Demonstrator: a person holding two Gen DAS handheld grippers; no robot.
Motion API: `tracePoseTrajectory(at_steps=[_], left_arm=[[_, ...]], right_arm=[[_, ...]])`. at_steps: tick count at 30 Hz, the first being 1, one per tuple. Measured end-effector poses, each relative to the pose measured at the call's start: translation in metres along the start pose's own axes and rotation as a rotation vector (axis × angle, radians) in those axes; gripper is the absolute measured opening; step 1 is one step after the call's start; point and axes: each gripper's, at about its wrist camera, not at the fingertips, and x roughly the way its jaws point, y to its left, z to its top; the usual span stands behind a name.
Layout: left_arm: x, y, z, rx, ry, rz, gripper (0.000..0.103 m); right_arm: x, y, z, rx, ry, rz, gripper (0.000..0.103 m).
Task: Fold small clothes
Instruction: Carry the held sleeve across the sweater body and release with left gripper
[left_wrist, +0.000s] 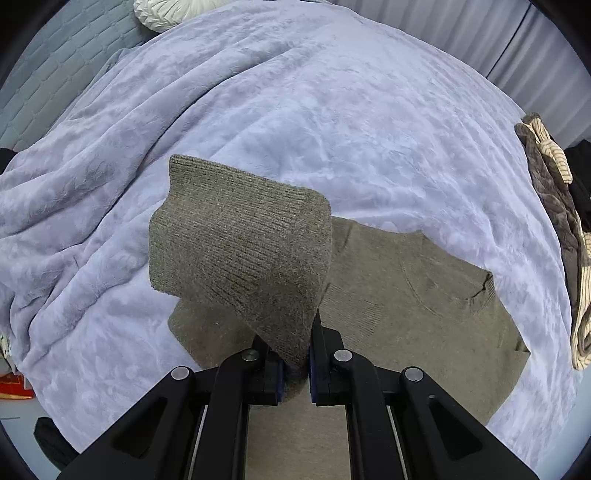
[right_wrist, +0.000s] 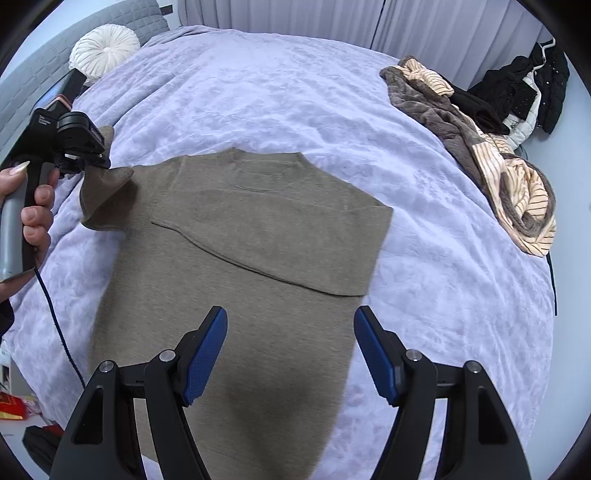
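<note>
An olive-brown knit sweater (right_wrist: 258, 236) lies flat on a lilac blanket, its right sleeve folded across the chest. My left gripper (left_wrist: 297, 369) is shut on the sweater's left sleeve (left_wrist: 240, 240), whose ribbed cuff stands up in front of the camera. In the right wrist view that gripper (right_wrist: 96, 162), held by a hand, lifts the sleeve (right_wrist: 103, 199) at the sweater's left shoulder. My right gripper (right_wrist: 290, 354) hangs open above the sweater's lower body, nothing between its blue pads (right_wrist: 205, 362).
The lilac blanket (right_wrist: 295, 92) covers the bed. A heap of brown and striped clothes (right_wrist: 491, 158) lies at the right edge, black garments (right_wrist: 524, 92) beyond it. A white round cushion (right_wrist: 105, 48) sits by the grey headboard. A cable (right_wrist: 55, 314) trails from the left gripper.
</note>
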Motion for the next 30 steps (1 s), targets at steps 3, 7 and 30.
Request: tracePoseTrajectory(at_steps=[3, 7, 30], left_arm=[[0.003, -0.029, -0.011, 0.029, -0.006, 0.007, 0.01], [0.012, -0.063, -0.026, 0.065, -0.005, 0.019, 0.01], [0.069, -0.237, -0.12, 0.338, 0.039, 0.008, 0.011]], right_arm=[[0.002, -0.022, -0.005, 0.012, 0.009, -0.012, 0.074], [0.007, -0.047, -0.014, 0.023, 0.03, -0.024, 0.074], [0.033, -0.147, -0.072, 0.132, 0.103, -0.068, 0.074]])
